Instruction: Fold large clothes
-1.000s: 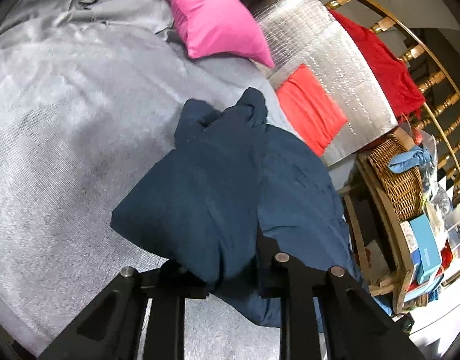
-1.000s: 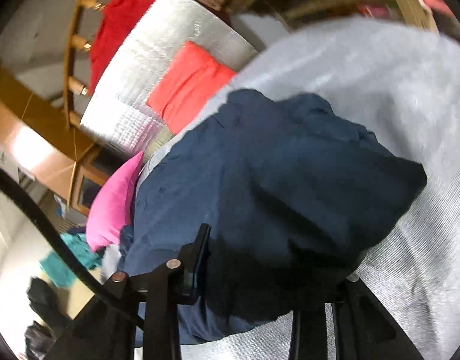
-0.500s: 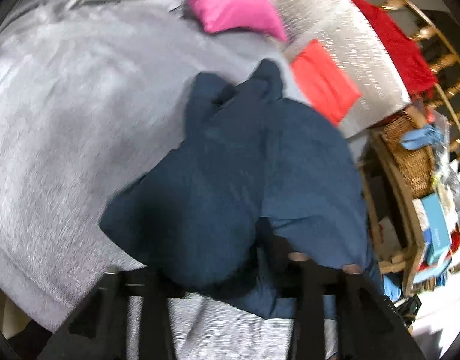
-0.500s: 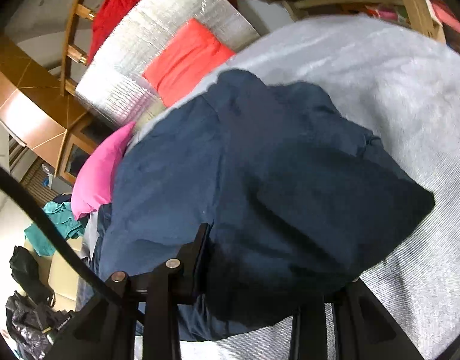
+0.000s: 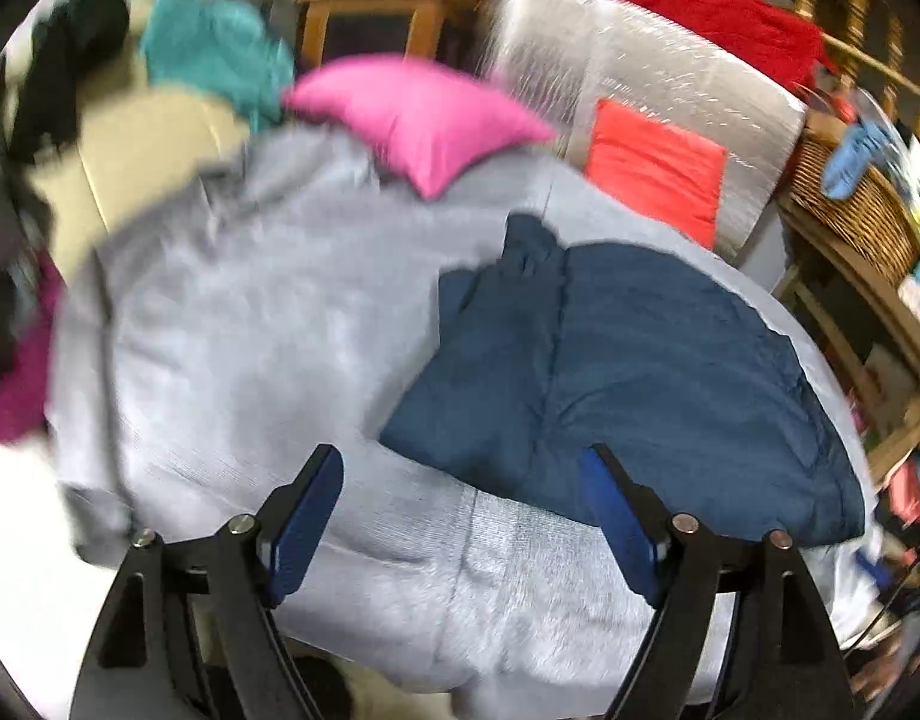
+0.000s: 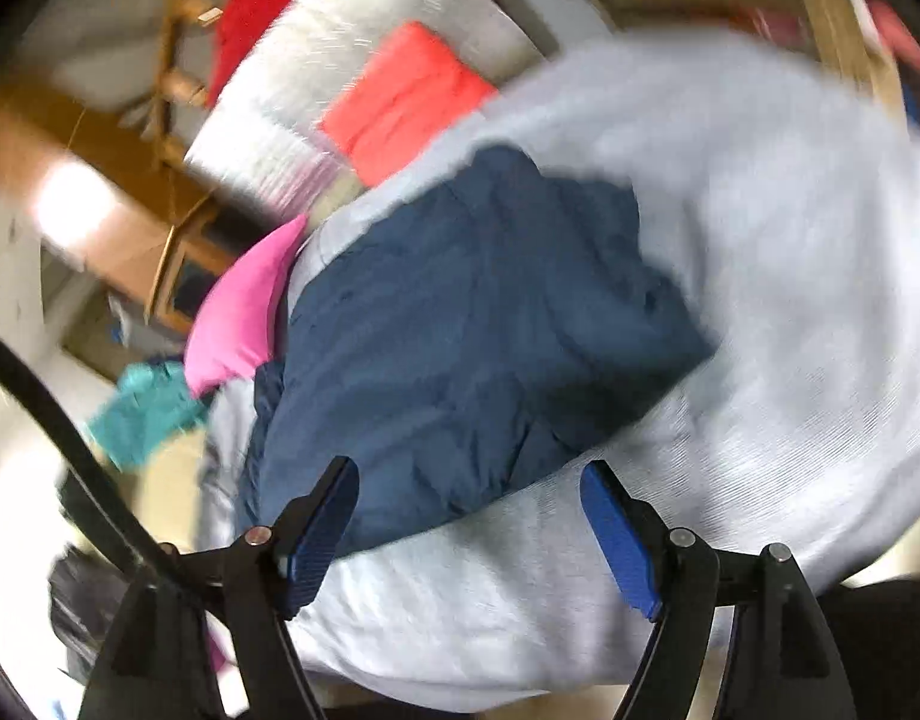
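A dark blue garment point(image 5: 628, 372) lies folded in a thick bundle on the grey bed cover point(image 5: 250, 330). My left gripper point(image 5: 460, 516) hangs above the cover just in front of the bundle's near edge. Its jaws are opening, with nothing pressed between the blue pads. In the right wrist view the same garment point(image 6: 460, 324) lies on the grey cover point(image 6: 790, 252). My right gripper point(image 6: 466, 528) is raised near the bundle's lower edge. Its jaws are opening too and stand clear of the cloth.
A pink pillow point(image 5: 418, 114) and a red-orange cushion point(image 5: 652, 174) lie at the head of the bed against a silver padded panel point(image 5: 610, 78). A red cloth point(image 5: 718, 18) hangs on the wooden rail. A wicker basket point(image 5: 850, 216) stands right; teal cloth point(image 5: 214, 54) lies left.
Both grippers have let go of the blue garment and opened wide. Both have drawn back and upward, so the bundle now lies free on the cover.
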`<state>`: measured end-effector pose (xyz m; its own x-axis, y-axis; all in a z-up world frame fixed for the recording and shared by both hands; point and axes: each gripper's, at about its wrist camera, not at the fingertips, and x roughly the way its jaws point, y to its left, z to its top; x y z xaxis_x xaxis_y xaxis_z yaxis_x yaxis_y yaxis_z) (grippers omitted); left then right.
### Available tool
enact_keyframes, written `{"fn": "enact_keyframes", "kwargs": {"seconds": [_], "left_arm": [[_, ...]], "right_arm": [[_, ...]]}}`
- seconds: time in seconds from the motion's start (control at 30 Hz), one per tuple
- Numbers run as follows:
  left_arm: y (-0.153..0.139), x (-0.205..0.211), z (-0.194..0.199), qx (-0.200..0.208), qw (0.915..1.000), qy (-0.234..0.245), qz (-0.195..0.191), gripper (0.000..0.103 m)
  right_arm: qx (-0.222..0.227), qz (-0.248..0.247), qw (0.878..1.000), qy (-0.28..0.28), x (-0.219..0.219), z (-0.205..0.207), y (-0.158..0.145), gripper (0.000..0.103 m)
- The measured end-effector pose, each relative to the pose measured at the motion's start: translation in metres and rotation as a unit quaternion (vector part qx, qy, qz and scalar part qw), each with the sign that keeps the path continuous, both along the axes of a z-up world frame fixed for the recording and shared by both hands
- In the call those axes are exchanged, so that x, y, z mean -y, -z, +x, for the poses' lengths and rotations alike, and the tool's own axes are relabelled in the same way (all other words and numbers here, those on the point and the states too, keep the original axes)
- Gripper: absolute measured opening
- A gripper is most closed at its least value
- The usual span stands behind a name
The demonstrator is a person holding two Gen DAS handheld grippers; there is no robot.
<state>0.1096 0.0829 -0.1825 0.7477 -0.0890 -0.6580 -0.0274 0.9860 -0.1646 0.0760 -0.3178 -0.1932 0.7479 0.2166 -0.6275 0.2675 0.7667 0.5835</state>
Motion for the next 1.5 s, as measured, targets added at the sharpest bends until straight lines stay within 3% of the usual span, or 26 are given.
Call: {"fn": "enact_keyframes", "kwargs": {"seconds": [0.17,0.27,0.33,0.47,0.67,0.97,1.5], "left_arm": [[-0.051,0.015,-0.042,0.066,0.9961,-0.001,0.058,0.087],[-0.075,0.021,-0.063,0.095,0.9914,-0.002,0.09,0.091],[-0.088,0.029,-0.072,0.111,0.9877,-0.001,0.11,0.092],[-0.102,0.043,-0.092,0.132,0.9822,0.003,0.133,0.096],[-0.106,0.059,-0.107,0.136,0.9789,0.012,0.152,0.098],[-0.113,0.07,-0.119,0.143,0.9772,0.004,0.157,0.098],[-0.119,0.081,-0.126,0.143,0.9761,0.009,0.164,0.098]], "right_arm": [[0.062,-0.148,0.987,-0.022,-0.03,-0.042,-0.069,0.088],[0.091,-0.202,0.975,-0.029,-0.048,-0.062,-0.097,0.092],[0.116,-0.224,0.967,-0.035,-0.06,-0.075,-0.115,0.102],[0.144,-0.23,0.962,-0.031,-0.07,-0.093,-0.132,0.103],[0.123,-0.178,0.975,-0.05,-0.065,-0.095,-0.123,0.103],[0.115,-0.239,0.964,0.01,-0.053,-0.109,-0.126,0.103],[0.099,-0.283,0.954,-0.007,-0.071,-0.109,-0.124,0.103]]}}
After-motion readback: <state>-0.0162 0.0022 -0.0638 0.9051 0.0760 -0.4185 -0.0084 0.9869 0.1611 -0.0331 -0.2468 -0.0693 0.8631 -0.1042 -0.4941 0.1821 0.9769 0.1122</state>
